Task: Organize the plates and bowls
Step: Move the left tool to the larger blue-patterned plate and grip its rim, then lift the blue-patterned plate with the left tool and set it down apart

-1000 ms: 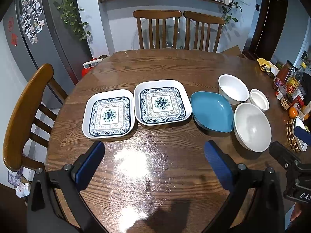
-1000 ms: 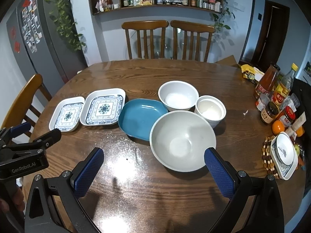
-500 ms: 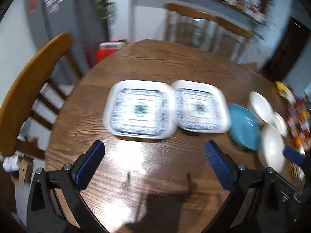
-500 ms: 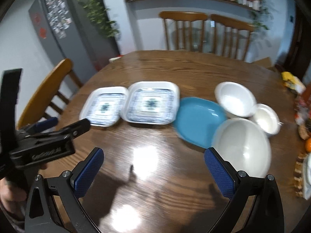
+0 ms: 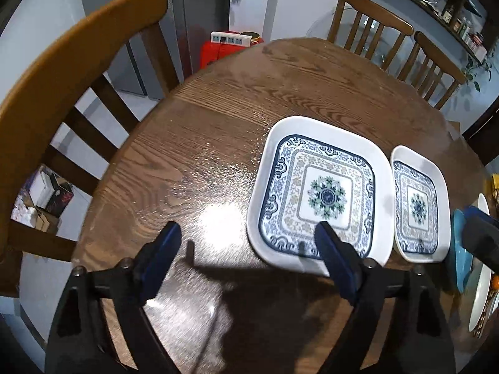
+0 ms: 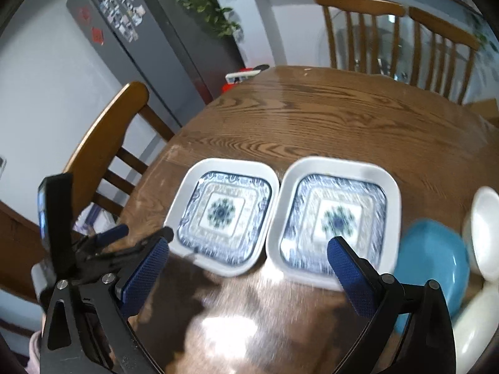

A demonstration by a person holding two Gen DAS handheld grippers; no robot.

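**Both tools closing in on the patterned plates**

Left wrist view: the left tool [image 5: 246, 243] has its jaws closing with nothing between them yet; its right finger overlaps the near rim of the left patterned plate [image 5: 321, 187], which lies on the desk [image 5: 193, 143]. I'd centre the rim between the pads before squeezing. Only here do a red box [image 5: 218, 51] and floor clutter show.

Right wrist view: the right tool [image 6: 246, 268], jaws also closing and empty, hovers just short of the right patterned plate [image 6: 335, 215]. Only this blurred view shows the left tool from outside, the teal dish [image 6: 433, 255] and white bowls [image 6: 485, 230] off its right finger.
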